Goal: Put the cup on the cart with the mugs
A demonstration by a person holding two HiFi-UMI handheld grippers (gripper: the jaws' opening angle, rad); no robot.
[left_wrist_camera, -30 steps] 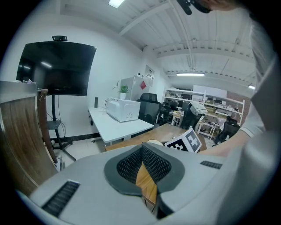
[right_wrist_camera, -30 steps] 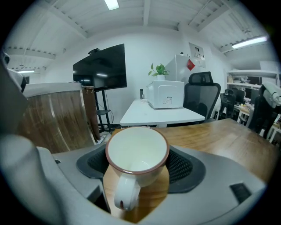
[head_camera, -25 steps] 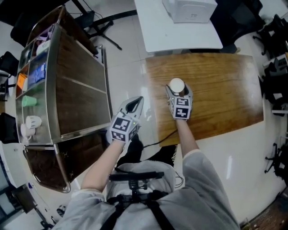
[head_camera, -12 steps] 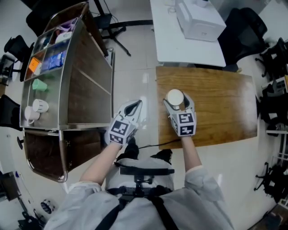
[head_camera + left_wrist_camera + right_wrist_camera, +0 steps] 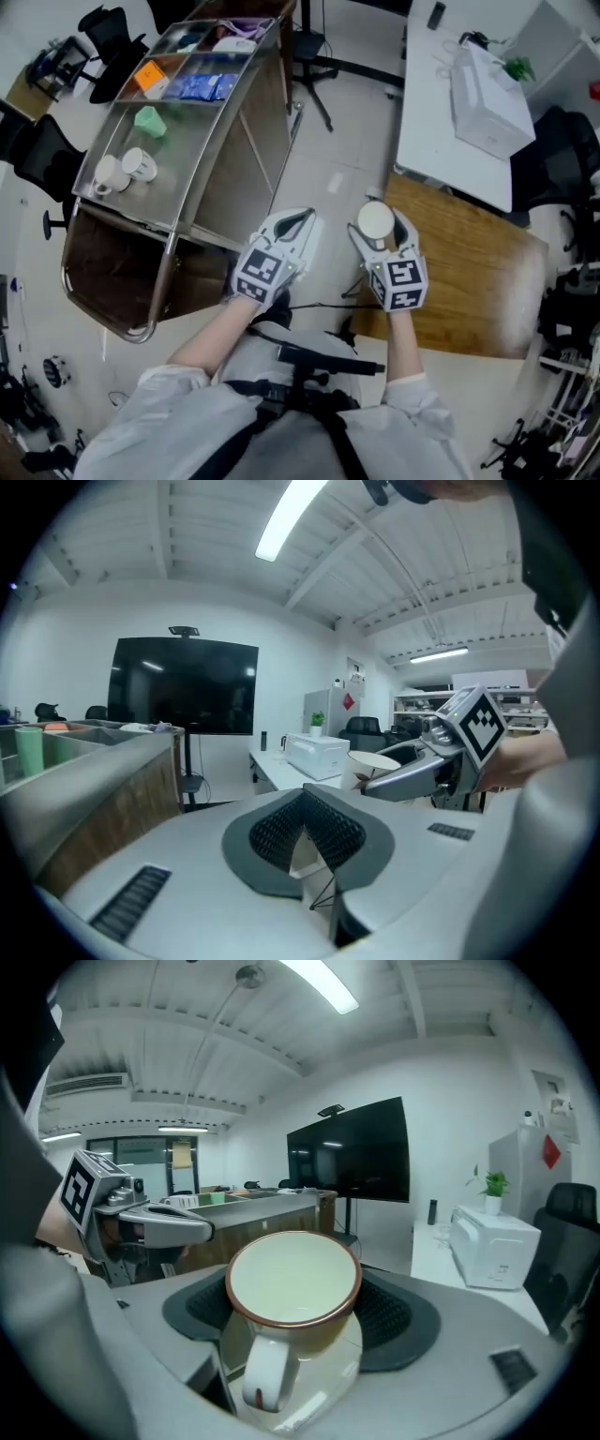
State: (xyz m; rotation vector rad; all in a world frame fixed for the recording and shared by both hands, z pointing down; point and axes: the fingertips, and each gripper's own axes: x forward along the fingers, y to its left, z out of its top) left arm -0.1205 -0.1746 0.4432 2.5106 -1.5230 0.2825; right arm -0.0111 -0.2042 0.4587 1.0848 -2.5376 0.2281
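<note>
Cream glaze with a brown rim: that's the cup. My right gripper is pinching it across the body, upright, with the handle pointing back at the camera. It's held up in the air by the corner of the wooden table, which is at 4 o'clock.

The left gripper has its jaws pressed together on nothing.

The steel cart sits out at 10 o'clock, with two white mugs near its close end.

My read is that the cup is hard and rigid and fairly light. The glaze is probably slick, though, and a knock on the metal top could chip it. Squeezing the walls below the rim seems like the right hold. I'd set it down gently just beside those mugs.
</note>
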